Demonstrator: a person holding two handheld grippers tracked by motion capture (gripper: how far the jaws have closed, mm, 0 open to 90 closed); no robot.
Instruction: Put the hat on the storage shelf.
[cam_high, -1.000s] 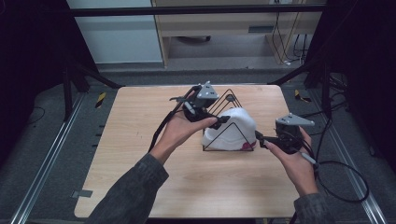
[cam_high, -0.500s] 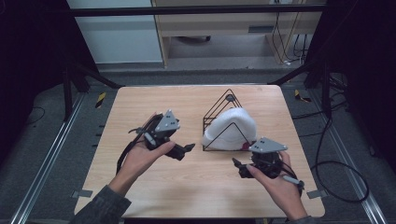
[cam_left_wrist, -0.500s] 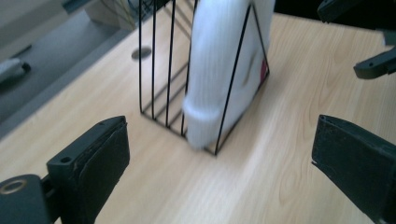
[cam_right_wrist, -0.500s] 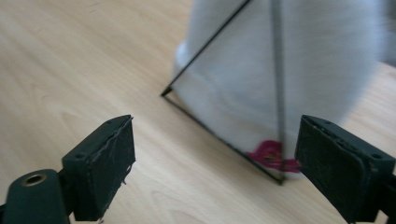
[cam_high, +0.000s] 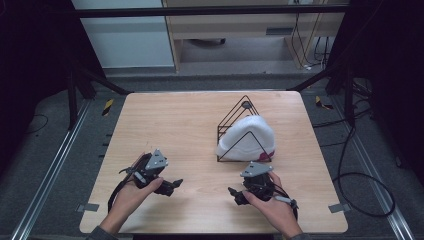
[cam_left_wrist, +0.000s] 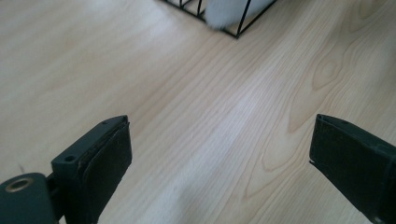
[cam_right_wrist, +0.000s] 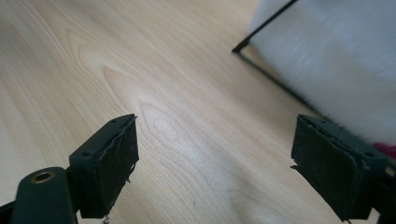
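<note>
A pale wooden table stands amid dark frames and cables, bearing a black wire rack with a white shoe inside. Near its front edge, the left hand-held gripper and right hand-held gripper hover, each spread wide and holding nothing; the left's jaws have just been opening.

Light wooden table, grey floor, dark metal frame, possibly a cabinet behind, cables
</note>
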